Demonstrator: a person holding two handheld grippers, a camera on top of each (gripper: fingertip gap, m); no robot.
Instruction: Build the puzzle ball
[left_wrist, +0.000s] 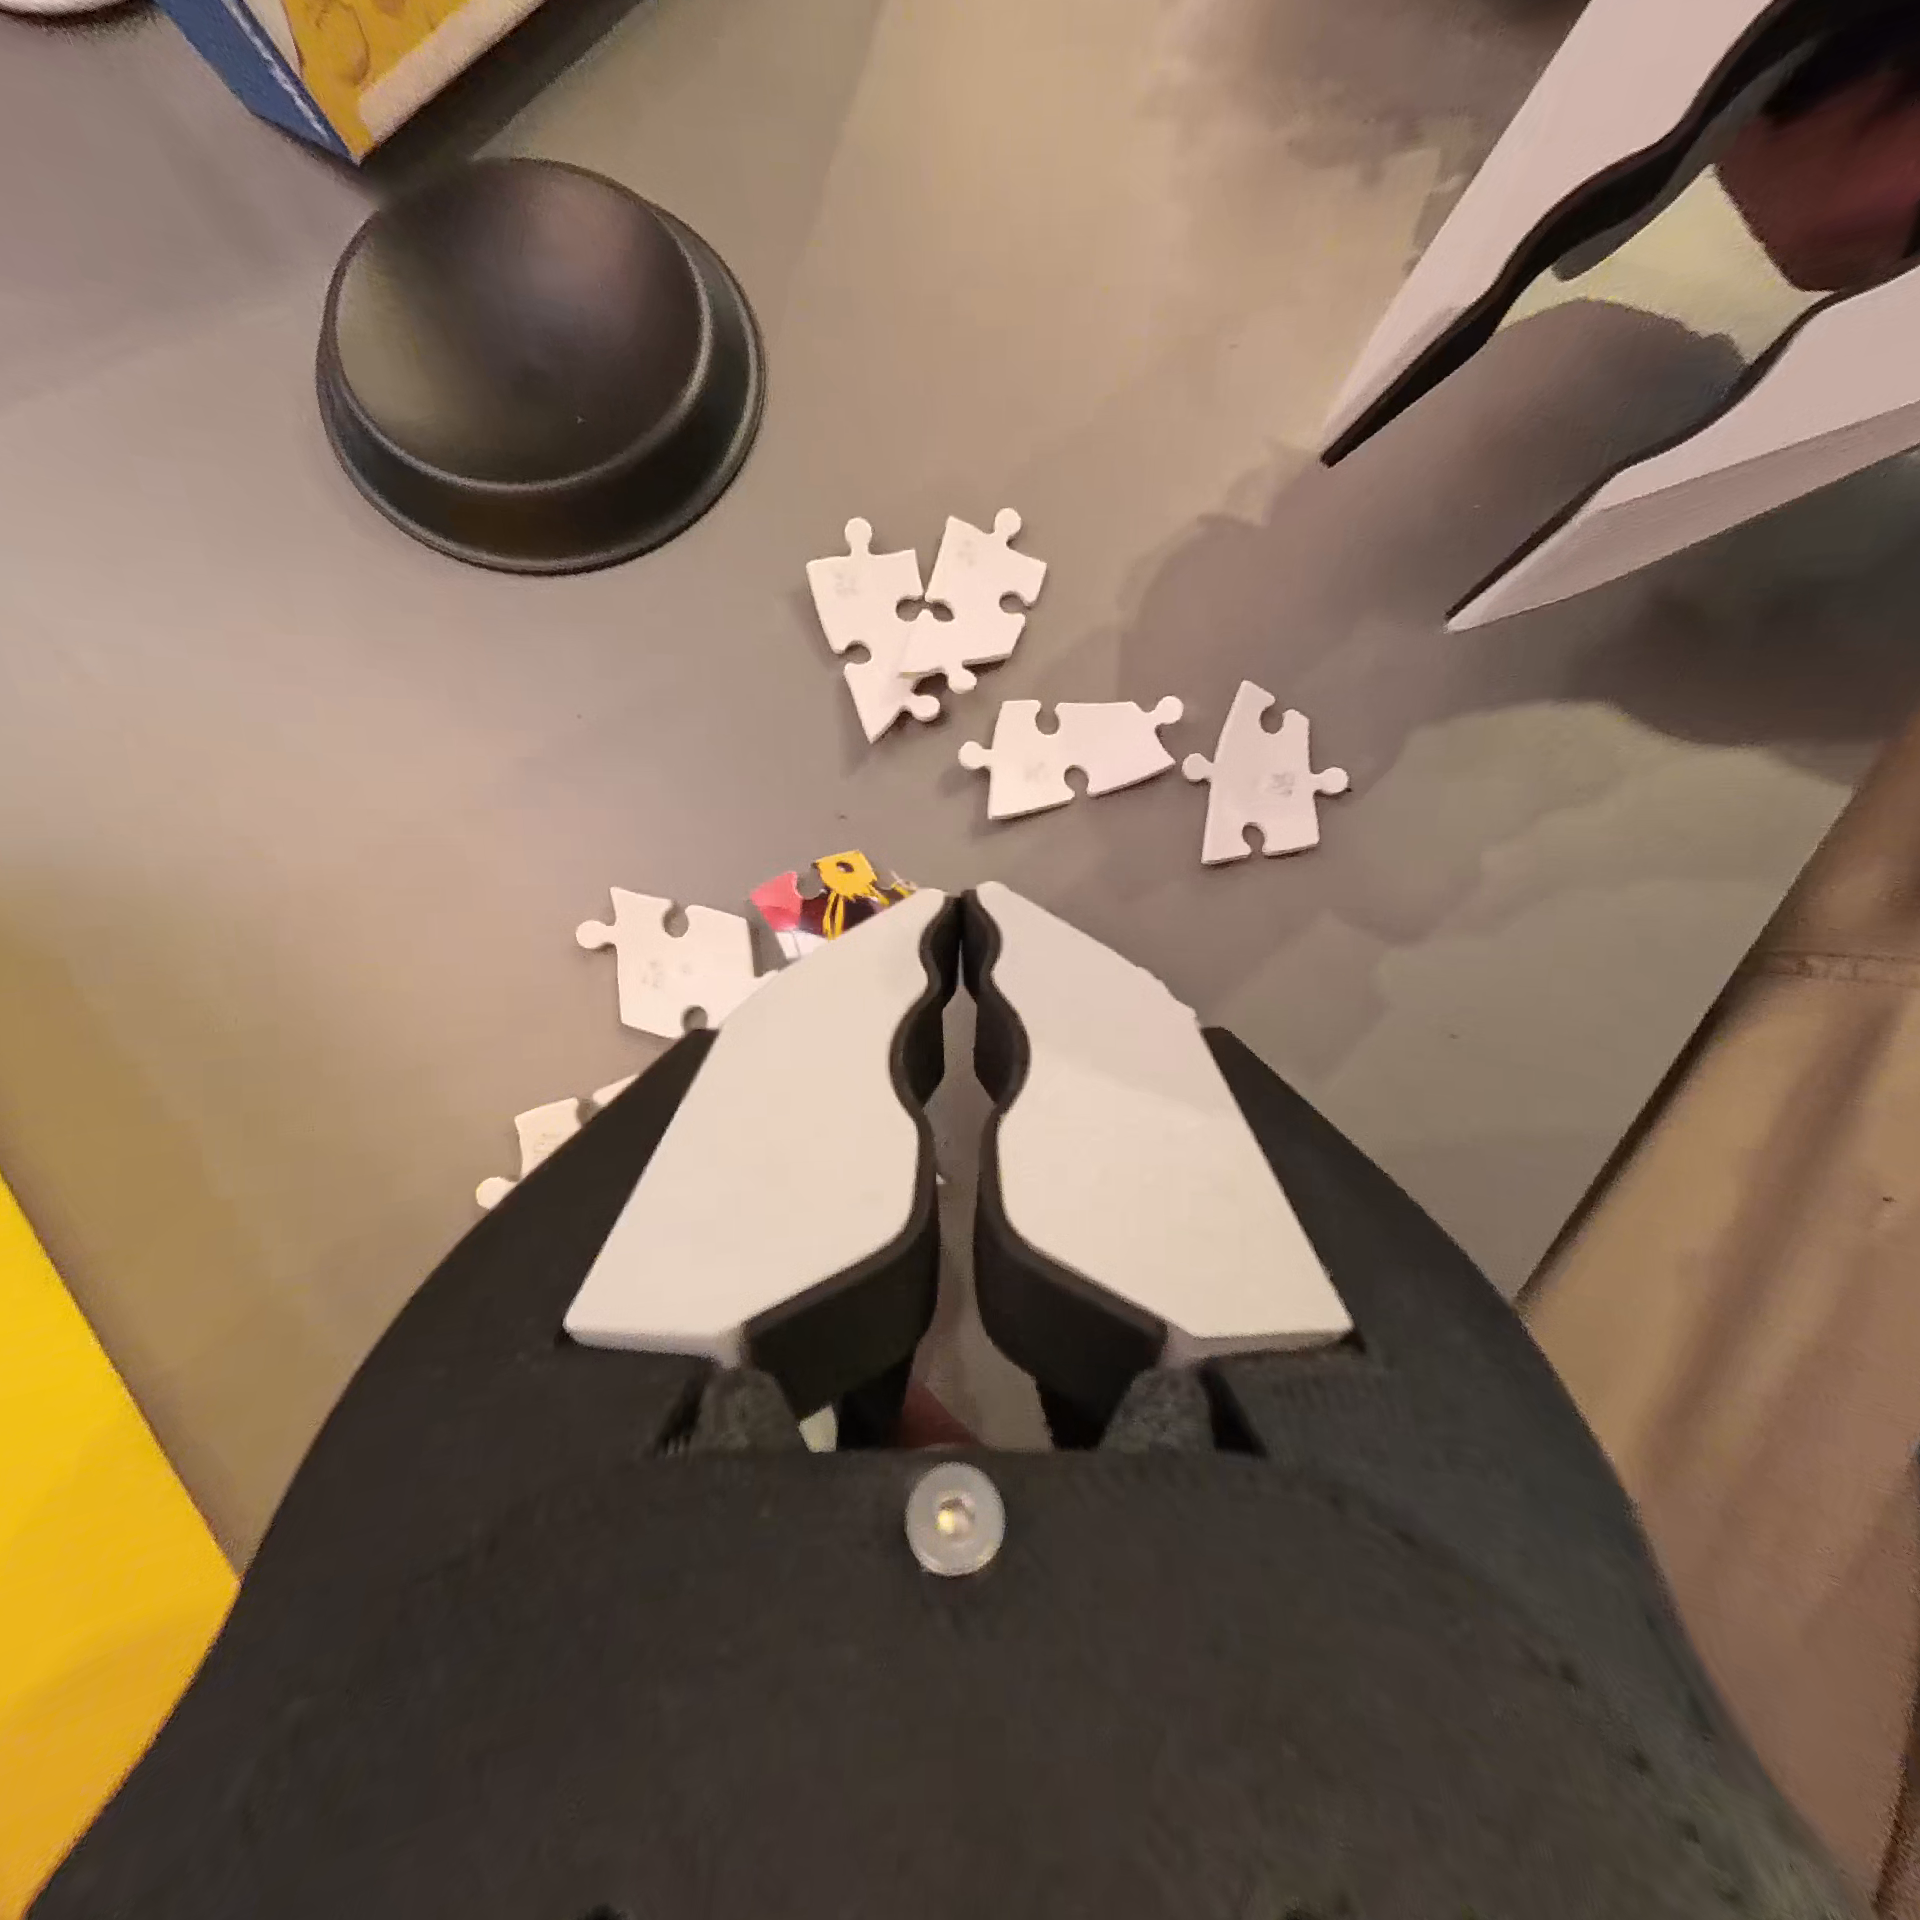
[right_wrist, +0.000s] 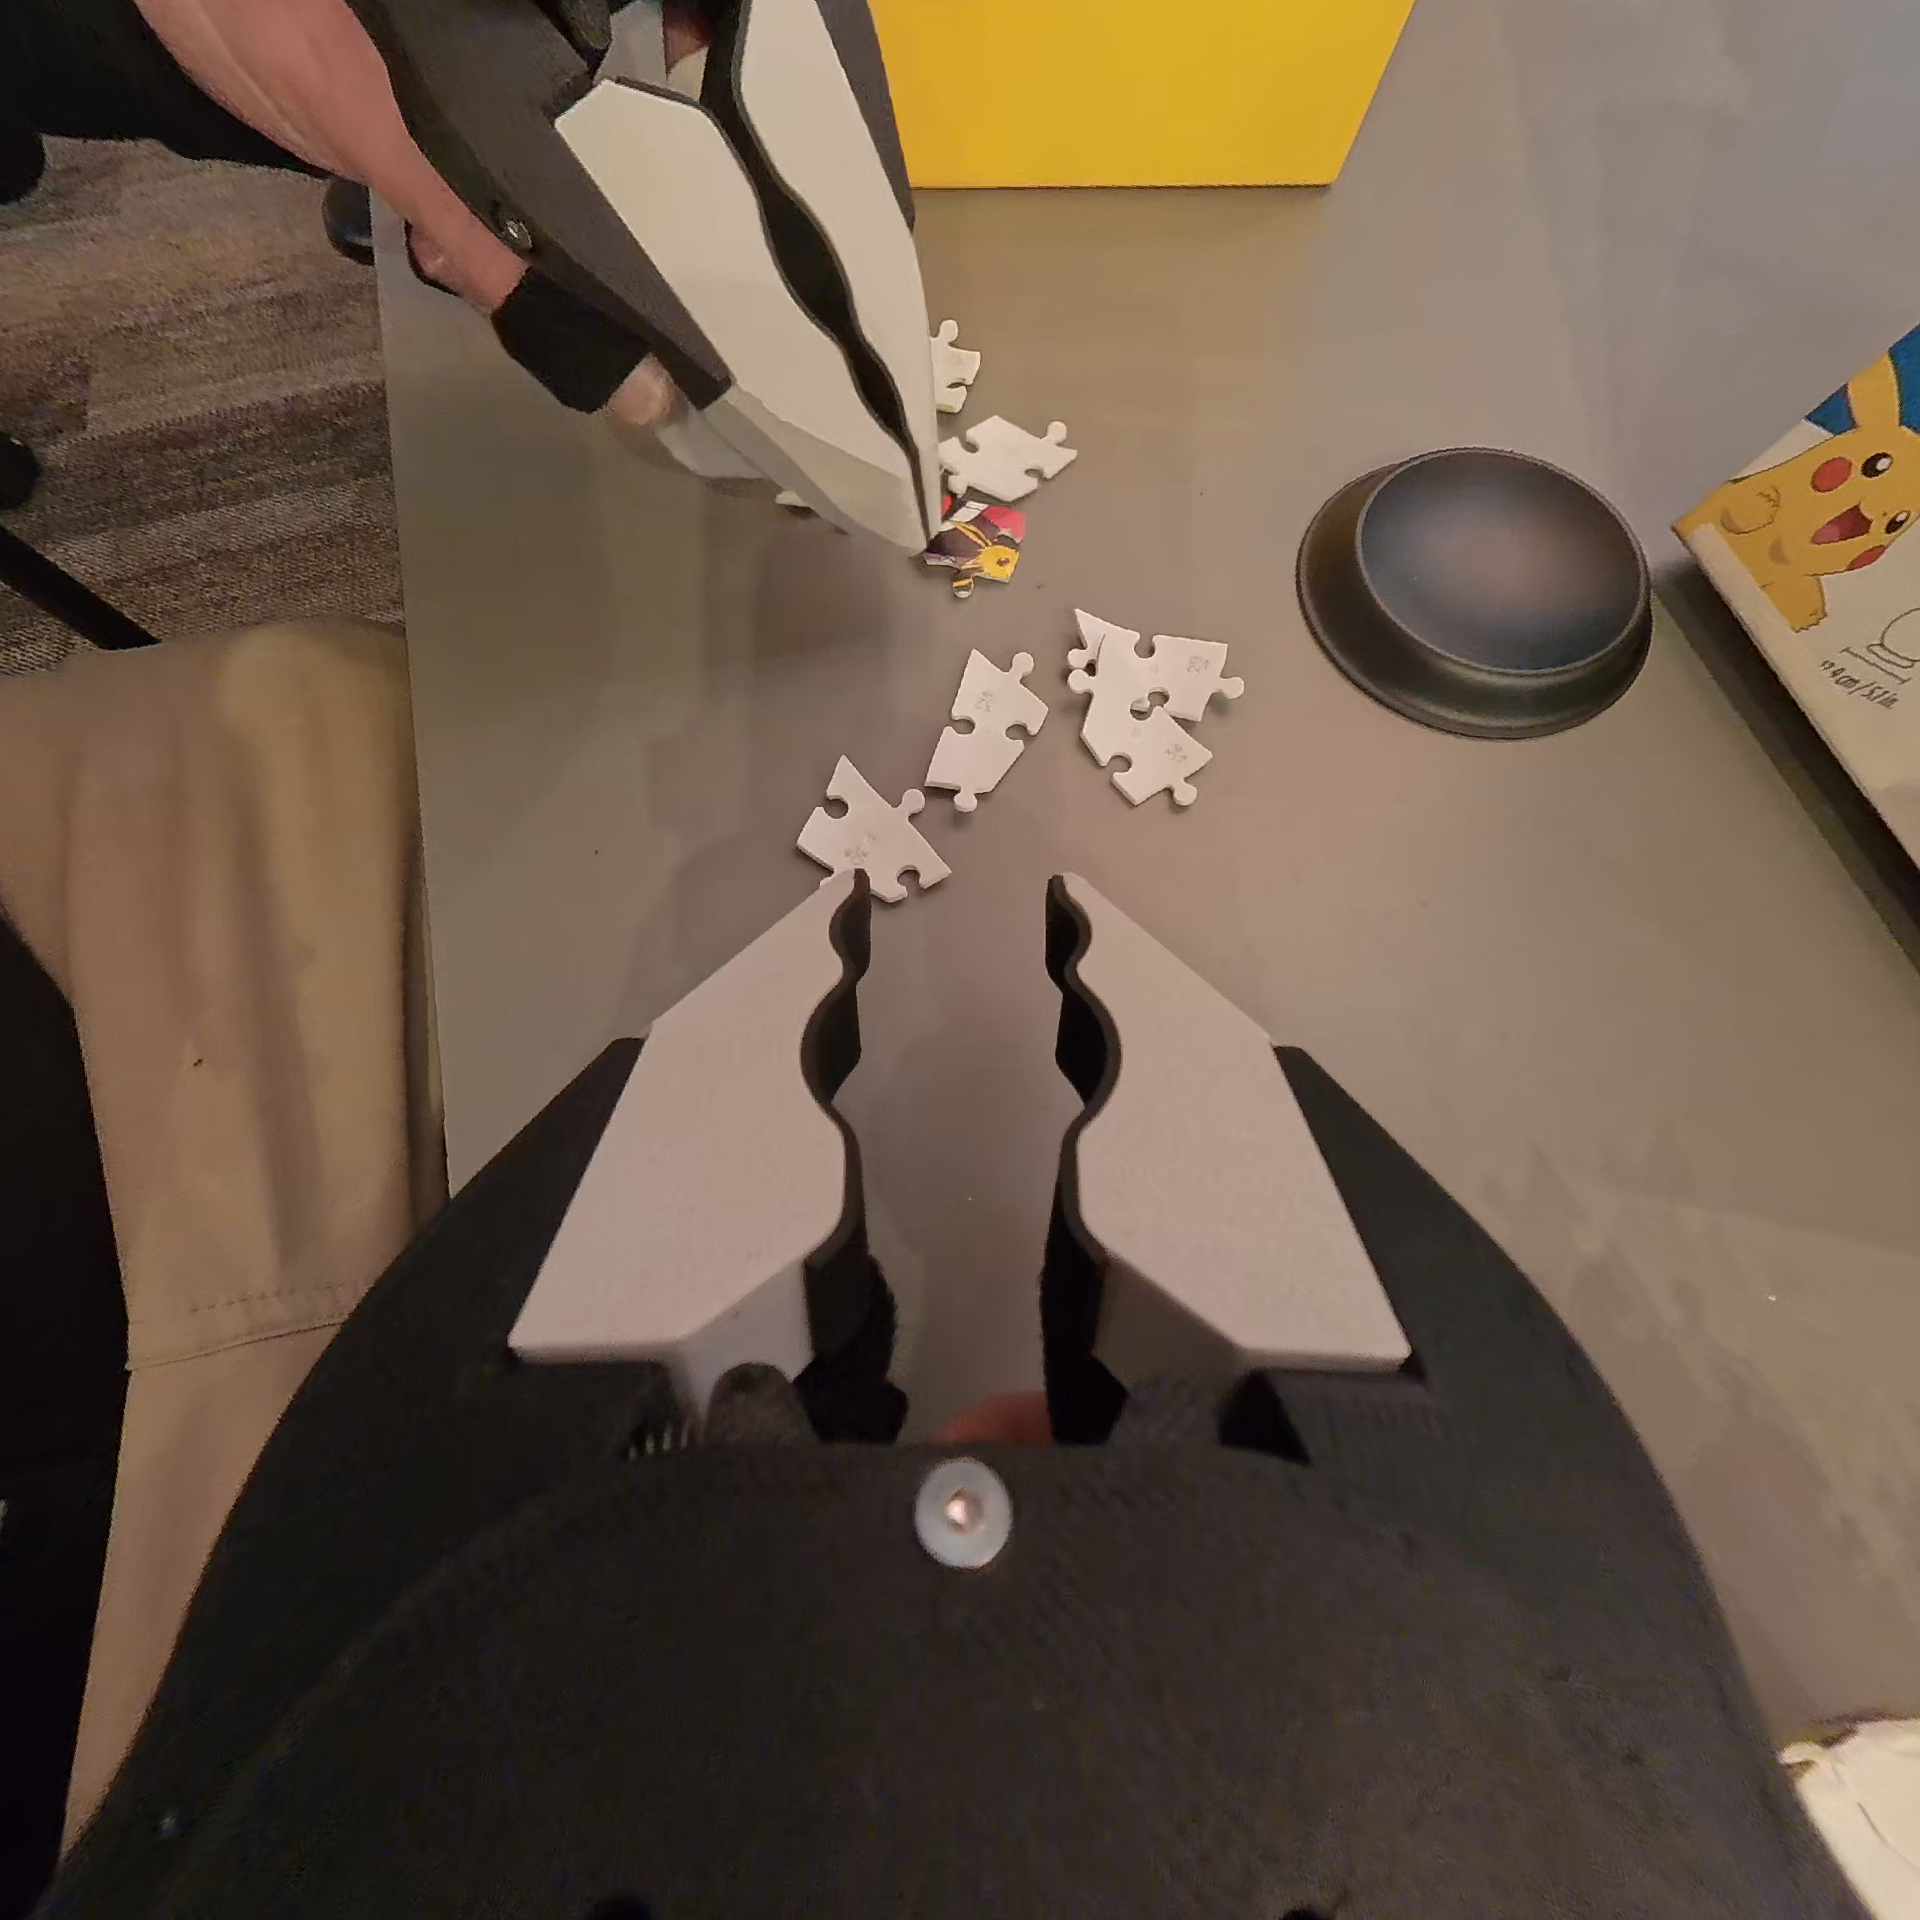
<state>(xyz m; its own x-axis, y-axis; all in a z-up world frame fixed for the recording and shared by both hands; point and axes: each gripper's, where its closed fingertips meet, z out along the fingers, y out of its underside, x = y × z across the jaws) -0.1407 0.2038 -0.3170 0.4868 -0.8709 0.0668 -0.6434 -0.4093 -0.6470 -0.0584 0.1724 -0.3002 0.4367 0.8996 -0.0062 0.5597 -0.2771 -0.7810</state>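
The left gripper (left_wrist: 958, 909) has its jaws nearly together, tips down at a printed piece (right_wrist: 982, 549) lying picture side up on the grey table (right_wrist: 1455, 1039). Whether the tips actually pinch that piece cannot be told; in the right wrist view they meet at its near edge. A gloved hand (right_wrist: 540, 312) holds this gripper.

The right gripper (right_wrist: 954, 894) has its jaws set wide apart with nothing between them. It hovers just near of the closest white piece (right_wrist: 871, 831), its left fingertip close beside it.

The other pieces lie blank side up. Just beyond the closest piece lies a single piece (right_wrist: 987, 743), and to its right a small overlapping cluster (right_wrist: 1148, 707). Two more pieces (right_wrist: 1003, 457) lie far of the printed one, partly behind the left gripper.

A black dome stand (right_wrist: 1475, 592) sits to the right of the pieces, well apart from them. A puzzle box (right_wrist: 1808, 582) lies at the right edge, and a yellow box (right_wrist: 1122, 94) at the far side of the table.
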